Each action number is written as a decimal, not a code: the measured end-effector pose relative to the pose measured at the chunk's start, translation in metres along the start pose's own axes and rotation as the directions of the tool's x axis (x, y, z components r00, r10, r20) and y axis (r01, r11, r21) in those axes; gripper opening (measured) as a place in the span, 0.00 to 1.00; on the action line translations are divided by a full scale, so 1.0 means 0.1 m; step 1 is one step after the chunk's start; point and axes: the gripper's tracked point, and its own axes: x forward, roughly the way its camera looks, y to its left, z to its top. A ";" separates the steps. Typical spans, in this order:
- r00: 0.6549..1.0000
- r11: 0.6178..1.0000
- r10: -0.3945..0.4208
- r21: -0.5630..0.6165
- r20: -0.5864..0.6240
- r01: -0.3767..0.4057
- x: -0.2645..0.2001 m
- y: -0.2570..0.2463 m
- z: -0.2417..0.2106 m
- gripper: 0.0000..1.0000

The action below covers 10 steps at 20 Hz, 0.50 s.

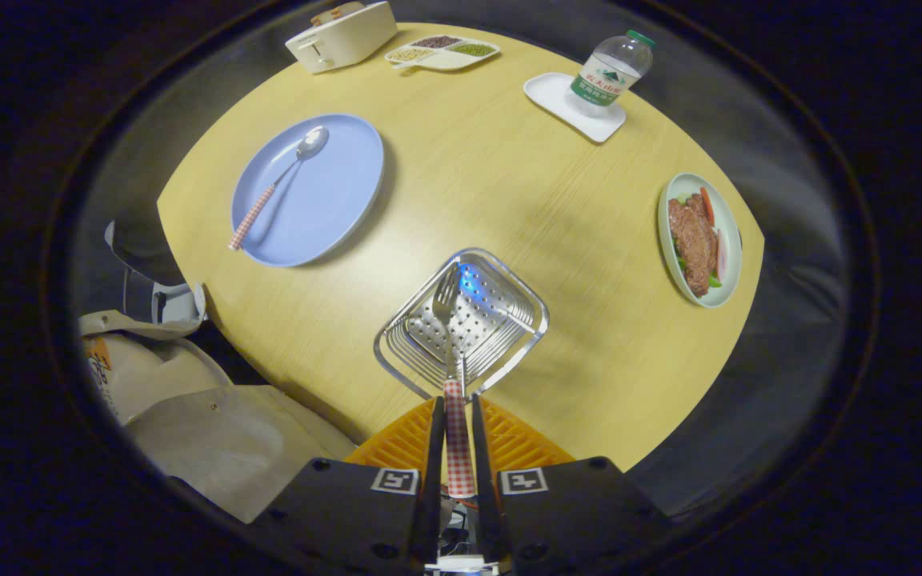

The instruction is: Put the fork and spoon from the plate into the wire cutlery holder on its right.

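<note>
The fingers are closed on the checked handle of the fork, whose tines hang over the mouth of the wire cutlery holder near the bench's near edge. Beyond and to the holder's left, the spoon lies in the blue plate, its handle end reaching the plate's rim. Farther off stand a dish of meat, a bottle on a white tray, a divided snack dish and a toaster. The likely risk: released at this slant, the fork could catch the holder's rim and tip out onto the bench.
</note>
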 end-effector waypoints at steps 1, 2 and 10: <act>1.000 1.000 -0.005 0.010 0.025 0.005 -0.02 0.00 0.04 0.27; 0.999 1.000 -0.008 0.023 0.046 0.007 -0.03 0.00 0.06 0.34; 0.925 0.985 -0.062 0.170 0.376 -0.003 -0.36 0.15 0.53 0.93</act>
